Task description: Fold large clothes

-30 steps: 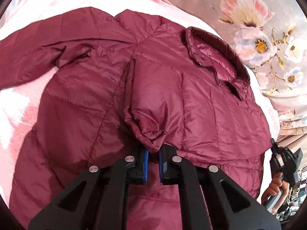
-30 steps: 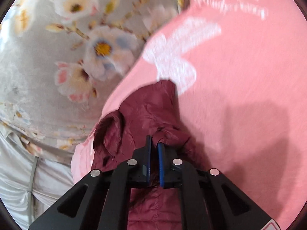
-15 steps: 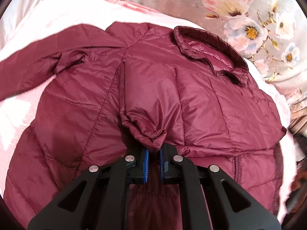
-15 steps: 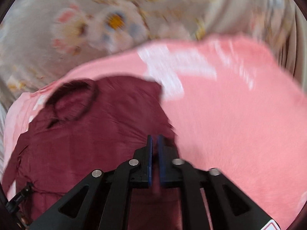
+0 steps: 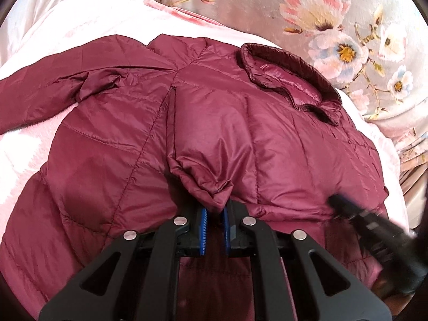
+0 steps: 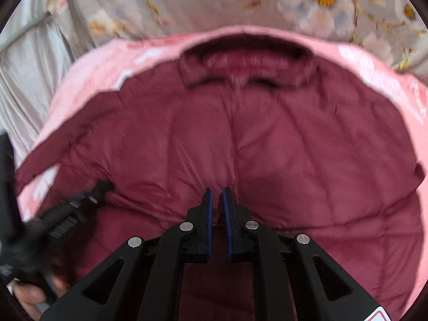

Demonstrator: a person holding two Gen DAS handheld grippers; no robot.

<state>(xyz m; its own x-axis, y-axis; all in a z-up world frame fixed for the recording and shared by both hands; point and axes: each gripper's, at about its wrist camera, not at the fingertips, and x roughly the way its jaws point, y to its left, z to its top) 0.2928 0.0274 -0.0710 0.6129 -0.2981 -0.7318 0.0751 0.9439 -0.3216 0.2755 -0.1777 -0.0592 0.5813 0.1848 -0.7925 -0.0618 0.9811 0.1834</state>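
A maroon puffer jacket (image 5: 133,144) lies spread on a pink blanket (image 5: 24,144), collar (image 5: 289,80) at the far right. One sleeve is folded across the body, and my left gripper (image 5: 215,208) is shut on its cuff (image 5: 211,187). The other sleeve (image 5: 40,93) lies out to the left. In the right wrist view the jacket (image 6: 294,155) fills the frame, collar (image 6: 246,67) at the top. My right gripper (image 6: 216,195) hovers over the jacket's middle, jaws nearly closed with nothing between them. Each gripper shows blurred in the other's view, the right one (image 5: 355,214) and the left one (image 6: 88,195).
A grey floral bedsheet (image 5: 267,2) lies beyond the blanket's far edge and also shows in the right wrist view (image 6: 187,0). The pink blanket (image 6: 88,80) rims the jacket on both sides. A hand (image 6: 29,297) holds the left gripper at lower left.
My right gripper let go of the jacket's shoulder and swung over the body toward the middle. My left gripper kept its hold on the cuff and drew back slightly.
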